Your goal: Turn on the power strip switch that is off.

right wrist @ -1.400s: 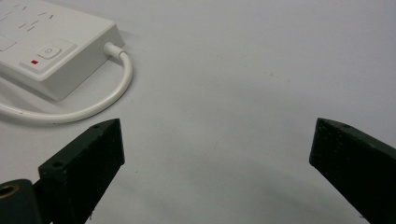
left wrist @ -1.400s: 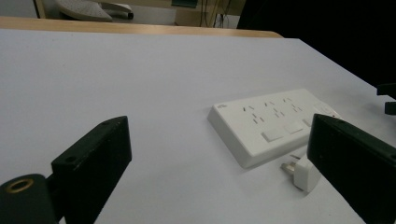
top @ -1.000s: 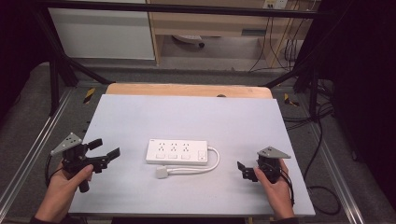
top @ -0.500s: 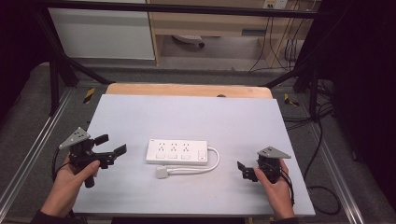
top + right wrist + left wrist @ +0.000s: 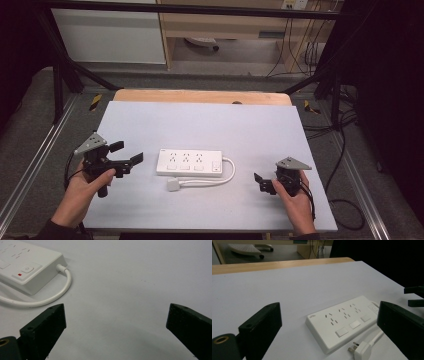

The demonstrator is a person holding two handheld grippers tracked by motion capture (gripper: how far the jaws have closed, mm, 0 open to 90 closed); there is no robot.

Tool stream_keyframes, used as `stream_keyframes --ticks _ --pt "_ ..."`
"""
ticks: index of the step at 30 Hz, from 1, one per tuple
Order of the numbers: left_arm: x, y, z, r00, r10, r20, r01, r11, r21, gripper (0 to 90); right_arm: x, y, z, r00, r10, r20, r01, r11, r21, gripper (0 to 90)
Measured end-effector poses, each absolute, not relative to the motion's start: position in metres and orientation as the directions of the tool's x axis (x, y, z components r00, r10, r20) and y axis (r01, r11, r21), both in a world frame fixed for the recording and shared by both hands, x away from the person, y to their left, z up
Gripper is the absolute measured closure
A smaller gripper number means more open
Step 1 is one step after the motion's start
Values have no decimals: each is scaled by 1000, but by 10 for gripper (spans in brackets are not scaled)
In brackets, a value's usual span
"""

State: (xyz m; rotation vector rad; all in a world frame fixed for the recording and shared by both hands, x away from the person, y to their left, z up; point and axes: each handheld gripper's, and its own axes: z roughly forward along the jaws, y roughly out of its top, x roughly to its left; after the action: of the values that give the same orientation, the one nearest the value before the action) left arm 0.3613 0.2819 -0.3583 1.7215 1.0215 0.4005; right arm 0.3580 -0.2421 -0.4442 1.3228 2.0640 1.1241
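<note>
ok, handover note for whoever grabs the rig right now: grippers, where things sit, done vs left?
Left gripper: open, holding nothing, off the table just left of the power strip, jaws aimed at it.
Right gripper: open, holding nothing, low over the table to the right of the strip's cable.
Power strip: flat mid-table, sockets up, nothing plugged in. Its cable loops from the right end round the front; the plug lies loose in front of the strip.
Done: nothing gripped yet.
Left: probably pick up the plug or steady the strip; the left gripper is nearer.
</note>
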Motion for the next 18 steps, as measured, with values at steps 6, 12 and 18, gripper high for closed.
stream_keyframes --ticks 6,12,18 --pt "364 271 -356 597 780 -187 429 -112 897 58 358 -242 -444 -446 893 59 533 213 819 30" --pt "367 262 -355 606 773 -187 429 -120 895 59 358 -242 -444 -448 892 59 533 214 819 30" --pt "369 255 -355 617 765 -185 431 -132 893 58 358 -243 -443 -448 892 59 532 213 819 30"
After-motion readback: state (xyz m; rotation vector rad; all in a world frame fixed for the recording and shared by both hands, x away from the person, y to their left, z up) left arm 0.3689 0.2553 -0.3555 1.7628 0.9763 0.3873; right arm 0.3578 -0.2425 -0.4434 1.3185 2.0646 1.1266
